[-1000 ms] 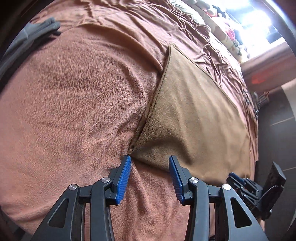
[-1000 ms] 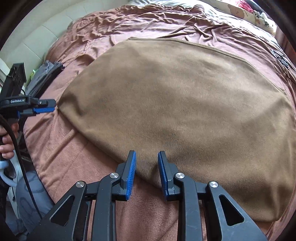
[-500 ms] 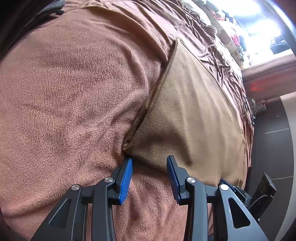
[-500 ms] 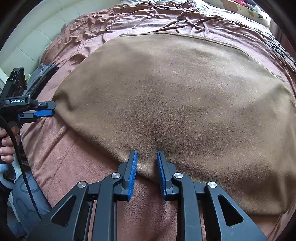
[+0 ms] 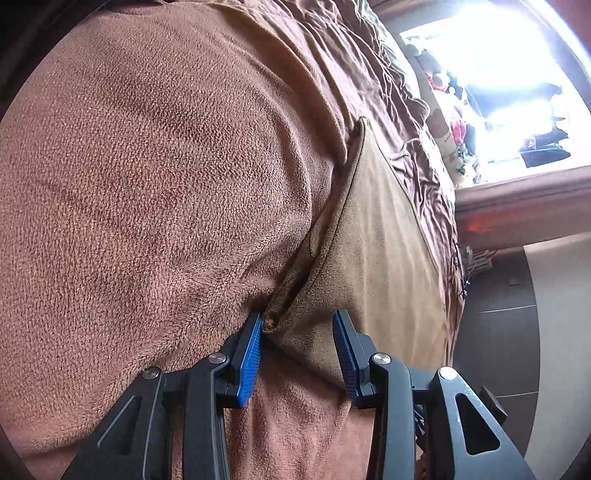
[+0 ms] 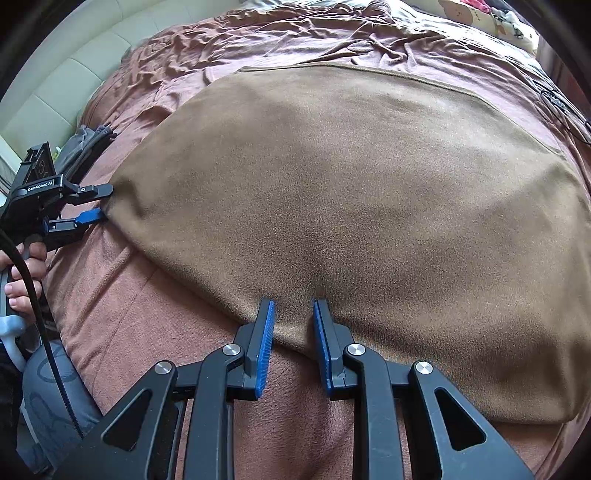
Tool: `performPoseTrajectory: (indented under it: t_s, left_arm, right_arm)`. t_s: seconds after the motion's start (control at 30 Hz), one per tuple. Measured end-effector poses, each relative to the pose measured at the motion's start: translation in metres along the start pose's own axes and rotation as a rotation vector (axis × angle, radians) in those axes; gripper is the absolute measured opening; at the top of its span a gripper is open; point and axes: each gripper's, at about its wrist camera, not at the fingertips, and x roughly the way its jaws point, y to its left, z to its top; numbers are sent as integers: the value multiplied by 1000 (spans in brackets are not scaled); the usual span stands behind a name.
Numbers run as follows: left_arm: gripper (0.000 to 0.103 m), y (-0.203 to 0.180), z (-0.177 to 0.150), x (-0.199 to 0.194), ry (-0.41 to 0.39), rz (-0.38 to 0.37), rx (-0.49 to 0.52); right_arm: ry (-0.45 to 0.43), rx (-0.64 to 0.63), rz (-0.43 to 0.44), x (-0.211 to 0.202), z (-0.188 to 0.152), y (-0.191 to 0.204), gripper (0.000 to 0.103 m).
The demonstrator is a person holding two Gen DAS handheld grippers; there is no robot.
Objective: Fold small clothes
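Observation:
A tan cloth (image 6: 351,203) lies spread flat on a pinkish-brown fleece blanket (image 6: 129,295) that covers a bed. My right gripper (image 6: 293,301) points down at the cloth's near edge. Its jaws stand narrowly open, with a small pucker of that edge between them. My left gripper (image 5: 298,314) is open at the tan cloth's (image 5: 369,240) near left corner. The corner lies between its jaws and touches the left pad (image 5: 251,354). In the right wrist view the left gripper (image 6: 105,202) reaches that corner from the side, held by a person's hand (image 6: 22,273).
Folded grey clothes (image 6: 85,144) lie at the bed's left edge by a cream padded headboard (image 6: 74,85). Pillows (image 6: 480,18) sit at the far end, and a black cable (image 6: 554,99) lies at the right. Dark floor (image 5: 498,332) runs beside the bed.
My left gripper has sunk and rolled toward the cloth's corner, which now lies between its jaws. My right gripper has stayed at the near edge, its jaws slightly narrower.

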Motion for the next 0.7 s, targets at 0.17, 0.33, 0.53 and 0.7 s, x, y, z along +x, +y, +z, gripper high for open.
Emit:
performPoseTrajectory:
  t_s: [0.17,0.33,0.53,0.7]
  left_arm:
    - [40,-1,-6,-13,-46,-38,49]
    - [26,-3,-9,-8,-51,45,87]
    - [16,2,-11,-8,-65,78,88]
    - [14,-4,-11,-11,-111,79,82]
  right_arm:
    - [-8,17,11,0,-2,-3,19]
    - [-14,36,21,-2,-4,-7,19]
    - [-44,74,25,-12,-1,-9,18]
    - [-92,111,-15,-21,13,-15,18]
